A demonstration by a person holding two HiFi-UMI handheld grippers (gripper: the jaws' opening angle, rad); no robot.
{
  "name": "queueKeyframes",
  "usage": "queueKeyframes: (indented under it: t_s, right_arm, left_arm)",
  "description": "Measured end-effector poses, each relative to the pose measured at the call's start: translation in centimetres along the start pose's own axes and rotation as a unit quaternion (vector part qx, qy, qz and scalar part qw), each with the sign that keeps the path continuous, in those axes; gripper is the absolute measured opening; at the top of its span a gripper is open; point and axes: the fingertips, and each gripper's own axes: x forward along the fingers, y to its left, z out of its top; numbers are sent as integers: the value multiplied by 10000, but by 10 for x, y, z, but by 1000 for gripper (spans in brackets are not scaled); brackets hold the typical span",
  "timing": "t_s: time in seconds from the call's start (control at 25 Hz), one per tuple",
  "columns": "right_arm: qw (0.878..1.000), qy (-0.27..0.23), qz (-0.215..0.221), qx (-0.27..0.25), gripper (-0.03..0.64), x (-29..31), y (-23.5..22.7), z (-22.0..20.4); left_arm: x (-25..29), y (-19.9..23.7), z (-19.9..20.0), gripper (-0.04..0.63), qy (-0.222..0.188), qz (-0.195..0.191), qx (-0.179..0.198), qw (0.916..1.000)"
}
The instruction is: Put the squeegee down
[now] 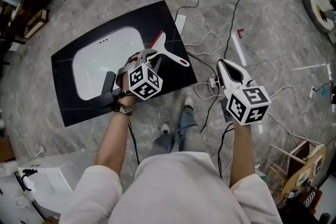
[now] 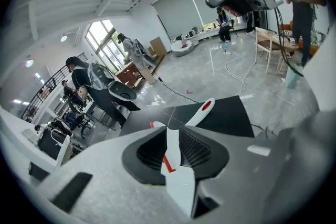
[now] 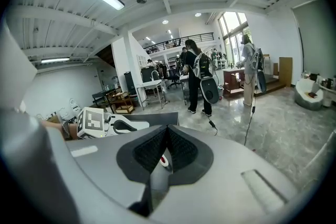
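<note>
1. A grey stone floor [image 1: 273, 18] is seen across the whole head view.
2. A black board [image 1: 157, 18] is laid flat on the floor, at 10 o'clock from the middle of that view.
3. A white sink [image 1: 102, 60] is set into the board, toward the board's 9 o'clock side.
4. In the right gripper view, people [image 3: 197, 78] are seen standing far off in the room, with their backs turned.
5. The right gripper [image 1: 221, 62] is held over bare floor, at 3 o'clock from the board and well apart from it. Its tip is pointed toward 11 o'clock. Its jaws are pressed together and nothing is held in them.
6. The left gripper [image 1: 149, 54] is held above the board, at the sink's 3 o'clock rim. Its tip is pointed toward 12 o'clock. Its jaws are parted by a narrow gap. In the left gripper view, white and red parts of the squeegee are seen through that gap, but nothing is pinched, so this gripper is released.
7. The squeegee [image 1: 176, 56] is laid flat on the board, at 3 o'clock from the sink and near the board's right edge. Its head, with a red strip, is turned toward 11 o'clock. Its white handle is pointed toward 4 o'clock, with a red mark at its end. In the head view, part of the head is hidden behind the left gripper's tip.
8. The person's shoes [image 1: 188, 104] are seen on the floor at 5 o'clock from the board.
</note>
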Motion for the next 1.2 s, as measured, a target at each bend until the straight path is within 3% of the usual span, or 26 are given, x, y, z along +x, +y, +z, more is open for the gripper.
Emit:
queueKeyframes:
  t_s: [0.36,0.84,1.2]
  right_arm:
    - [9995,-233,18,-200,6,-31,36,12]
    - [9970,-523,-24,-565,6,-71,87,31]
    - [9934,-811,25,-816,6,-98,126,48]
  left_arm:
    - [-69,-2,20,40,-650,101,-877,9940]
    - [-174,2,51,28,-1665,49,-1797,9695]
    - [-241,-1,67,40,-2284,34,-1903,9548]
